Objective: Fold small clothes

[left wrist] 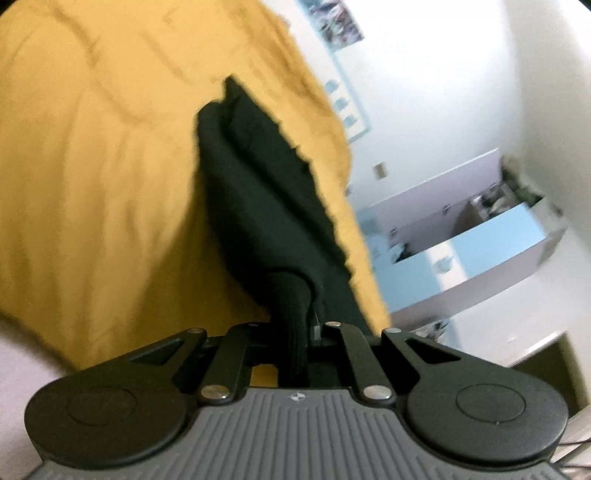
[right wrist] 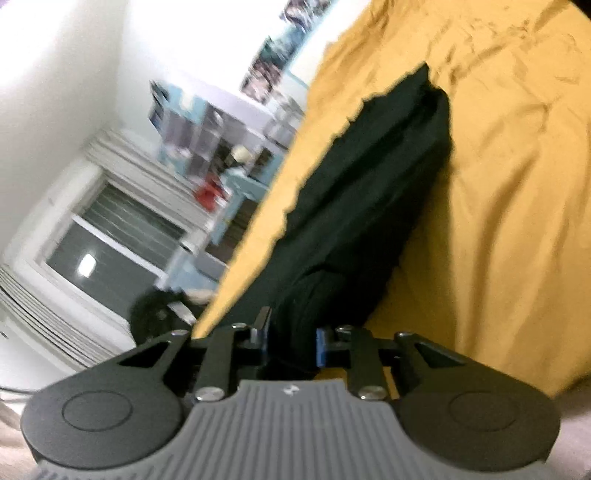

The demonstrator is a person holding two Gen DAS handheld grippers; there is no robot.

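Observation:
A small black garment (left wrist: 258, 184) hangs stretched above a mustard-yellow bedspread (left wrist: 92, 166). My left gripper (left wrist: 295, 325) is shut on one bunched end of it, and the cloth runs away from the jaws as a long folded band with a scalloped edge. In the right wrist view the same black garment (right wrist: 369, 184) runs up from my right gripper (right wrist: 293, 332), which is shut on its other bunched end. The fingertips of both grippers are hidden inside the cloth. Both views are tilted and blurred.
The yellow bedspread (right wrist: 498, 203) fills most of both views, wrinkled. Beyond its edge are white walls, a blue and white shelf unit (left wrist: 461, 240), a cluttered shelf (right wrist: 221, 147), a window with blinds (right wrist: 110, 236) and wall posters (left wrist: 332, 18).

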